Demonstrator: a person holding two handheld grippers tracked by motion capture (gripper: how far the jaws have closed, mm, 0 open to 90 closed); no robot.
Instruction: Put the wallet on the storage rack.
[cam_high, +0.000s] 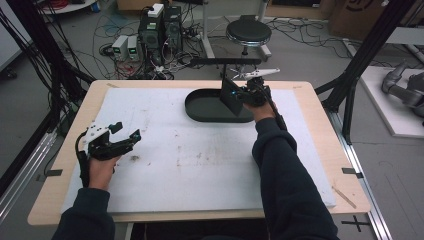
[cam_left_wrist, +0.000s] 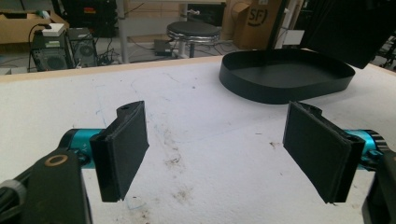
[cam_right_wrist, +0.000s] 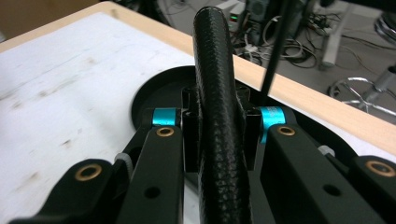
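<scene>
In the high view the right tongs (cam_high: 239, 92) hold a black handled pan (cam_high: 231, 96) above the black oval tray (cam_high: 200, 111); the left gripper view shows the left tongs (cam_left_wrist: 219, 154) gaping empty; the right gripper view shows jaws clamped on the pan's handle (cam_right_wrist: 217, 107), which could twist and slip.

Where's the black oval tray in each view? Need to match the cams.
High view: black oval tray at the far centre of the white mat, under the right gripper.
Left gripper view: upper right, beyond the open jaws.
Right gripper view: centre, its rim curving behind the shut jaws.
Shared landmark: the round stool on the floor past the table's far edge.
</scene>
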